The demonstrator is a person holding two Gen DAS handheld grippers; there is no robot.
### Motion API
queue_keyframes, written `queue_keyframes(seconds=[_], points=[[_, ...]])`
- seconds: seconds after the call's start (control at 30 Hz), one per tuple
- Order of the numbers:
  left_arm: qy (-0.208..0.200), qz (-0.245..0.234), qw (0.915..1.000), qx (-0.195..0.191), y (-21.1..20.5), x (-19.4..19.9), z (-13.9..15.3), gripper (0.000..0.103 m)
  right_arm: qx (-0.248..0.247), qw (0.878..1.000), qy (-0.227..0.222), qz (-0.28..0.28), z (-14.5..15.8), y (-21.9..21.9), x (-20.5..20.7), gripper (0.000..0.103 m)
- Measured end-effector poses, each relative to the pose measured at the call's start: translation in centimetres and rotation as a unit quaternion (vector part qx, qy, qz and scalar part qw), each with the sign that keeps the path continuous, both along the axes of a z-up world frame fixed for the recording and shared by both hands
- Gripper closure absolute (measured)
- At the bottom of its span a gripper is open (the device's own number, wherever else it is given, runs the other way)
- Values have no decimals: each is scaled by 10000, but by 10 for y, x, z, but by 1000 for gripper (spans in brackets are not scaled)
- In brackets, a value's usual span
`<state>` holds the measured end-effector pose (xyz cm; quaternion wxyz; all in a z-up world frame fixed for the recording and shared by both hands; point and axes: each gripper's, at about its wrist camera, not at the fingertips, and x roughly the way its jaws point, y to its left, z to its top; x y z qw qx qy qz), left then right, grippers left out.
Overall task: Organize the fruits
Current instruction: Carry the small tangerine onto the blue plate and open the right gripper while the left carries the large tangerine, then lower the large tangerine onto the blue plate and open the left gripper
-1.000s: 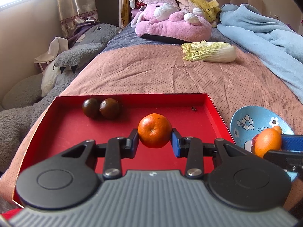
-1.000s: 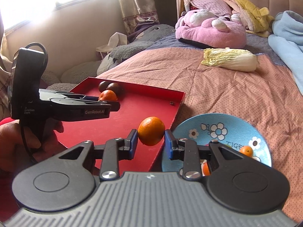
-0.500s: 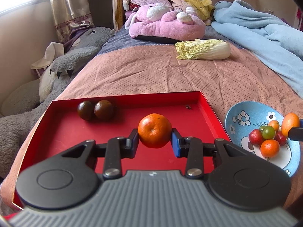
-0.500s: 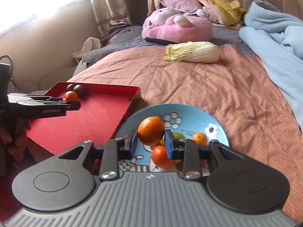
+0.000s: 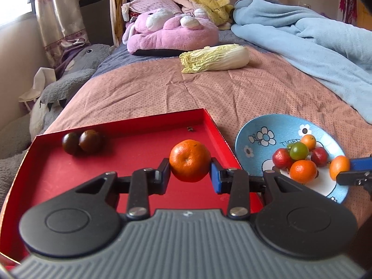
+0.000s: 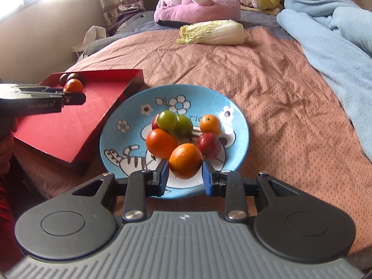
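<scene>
My left gripper point(image 5: 189, 176) is shut on an orange mandarin point(image 5: 190, 160) and holds it above the red tray point(image 5: 69, 186). Two dark brown fruits point(image 5: 81, 141) lie at the tray's far left. My right gripper point(image 6: 185, 177) is shut on a second mandarin point(image 6: 185, 161), held over the near part of the blue flowered plate point(image 6: 234, 114). The plate holds several small fruits: orange point(image 6: 161, 143), green point(image 6: 167, 119), red point(image 6: 208, 142). In the left wrist view the right gripper shows at the right edge point(image 5: 344, 171) over the plate point(image 5: 258, 127).
The tray and plate lie side by side on a pink dotted bedspread point(image 6: 267, 69). A napa cabbage point(image 5: 216, 58), a pink plush point(image 5: 172, 32) and a light blue blanket point(image 5: 313, 39) lie farther back. A grey plush point(image 5: 69, 86) is off the bed's left side.
My right gripper has carried its mandarin from beside the red tray to over the blue plate. My left gripper still holds its mandarin above the tray, shifted slightly.
</scene>
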<state>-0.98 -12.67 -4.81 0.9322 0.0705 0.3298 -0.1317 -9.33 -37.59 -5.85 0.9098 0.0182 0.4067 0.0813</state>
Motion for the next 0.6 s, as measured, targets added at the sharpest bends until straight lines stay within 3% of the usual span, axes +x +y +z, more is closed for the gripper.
queue_keyframes(seconds=[0.37, 0.43, 0.5, 0.6], points=[[-52, -288, 9996, -23, -16, -3, 2, 64, 8, 9999, 134, -41, -15, 3, 8, 66], [-31, -350, 9994, -81, -22, -3, 2, 64, 80, 9999, 64, -48, -9, 2, 6, 48], [1, -444, 9989, -150, -29, -3, 1, 64, 84, 9999, -107, -63, 0, 2, 2, 40], [65, -636, 9977, -204, -42, -7, -2, 64, 60, 9997, -246, -47, 11, 3, -2, 37]])
